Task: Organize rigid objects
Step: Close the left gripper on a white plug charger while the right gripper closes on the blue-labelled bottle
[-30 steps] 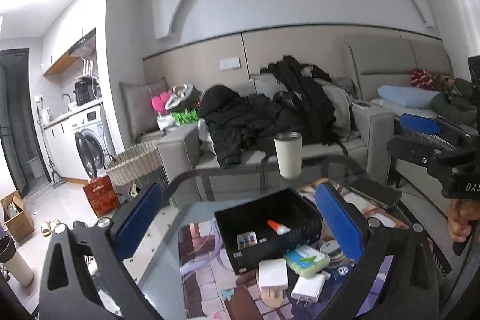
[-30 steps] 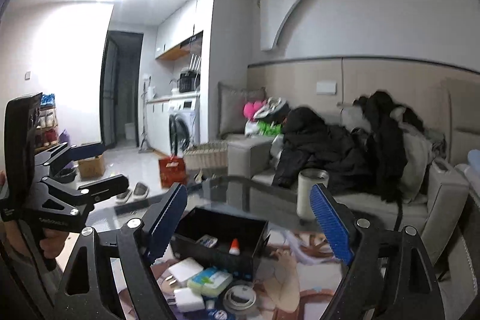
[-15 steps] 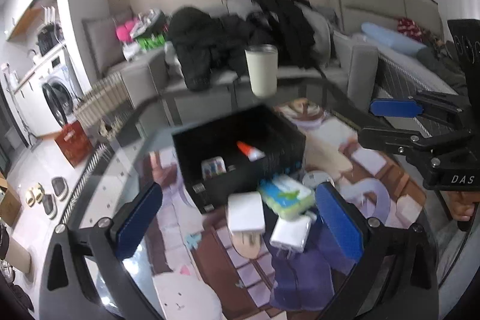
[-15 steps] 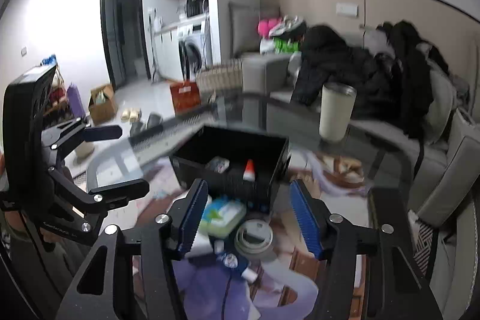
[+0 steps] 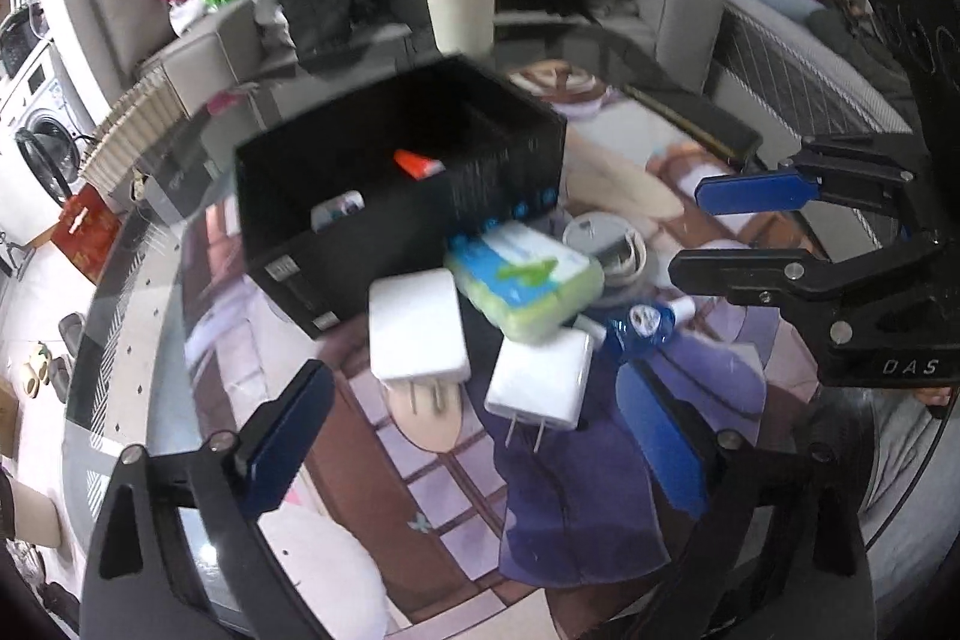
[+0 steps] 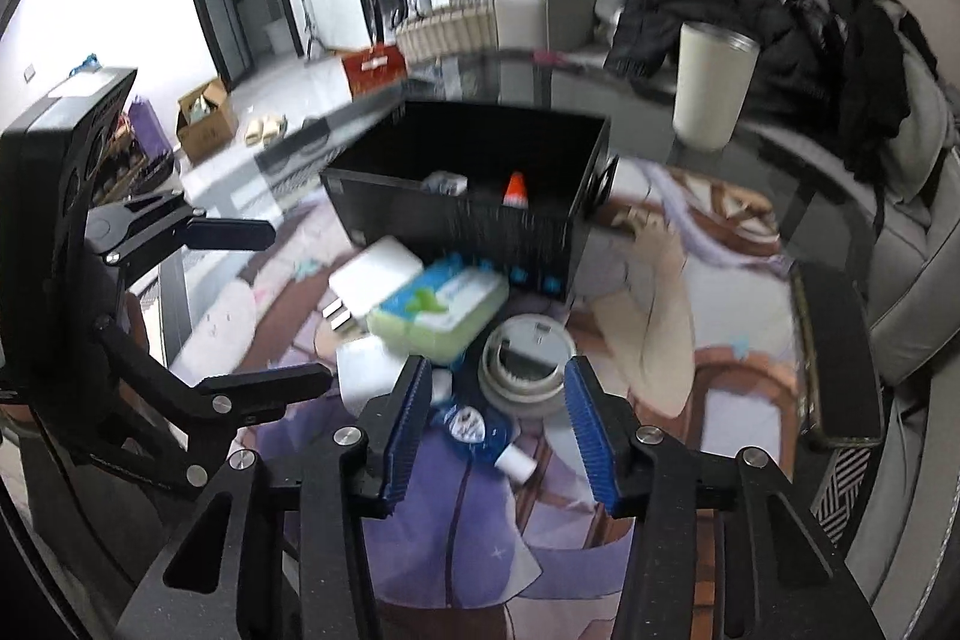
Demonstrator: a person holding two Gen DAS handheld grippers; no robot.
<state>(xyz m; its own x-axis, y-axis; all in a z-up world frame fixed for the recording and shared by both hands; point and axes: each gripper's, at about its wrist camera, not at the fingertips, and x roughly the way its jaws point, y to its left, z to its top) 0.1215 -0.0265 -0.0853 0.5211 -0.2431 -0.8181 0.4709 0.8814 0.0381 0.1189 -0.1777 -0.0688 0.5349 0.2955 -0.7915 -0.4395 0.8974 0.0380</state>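
Now, line by line:
Left gripper (image 5: 474, 436): hovering over the glass table (image 5: 138, 316) with its fingers spread wide, holding nothing.
Right gripper (image 6: 498, 430): hanging low with its fingers partly spread, gripping nothing; the blue tube (image 6: 474, 430) is lying between its tips, contact unclear.
Chargers: two white plug blocks (image 5: 417, 331) (image 5: 540, 388) are sitting just ahead of the left gripper, between its fingers.
Tissue pack (image 5: 525, 280): resting beyond the chargers, leaning on the box.
Round lid (image 6: 528, 361): lying just ahead of the right gripper.
Black box (image 5: 396, 178): standing farther ahead, holding an orange-capped tube (image 5: 417, 165) and a small pack (image 5: 339, 209).
Cup (image 6: 711, 85): standing upright beyond the box.
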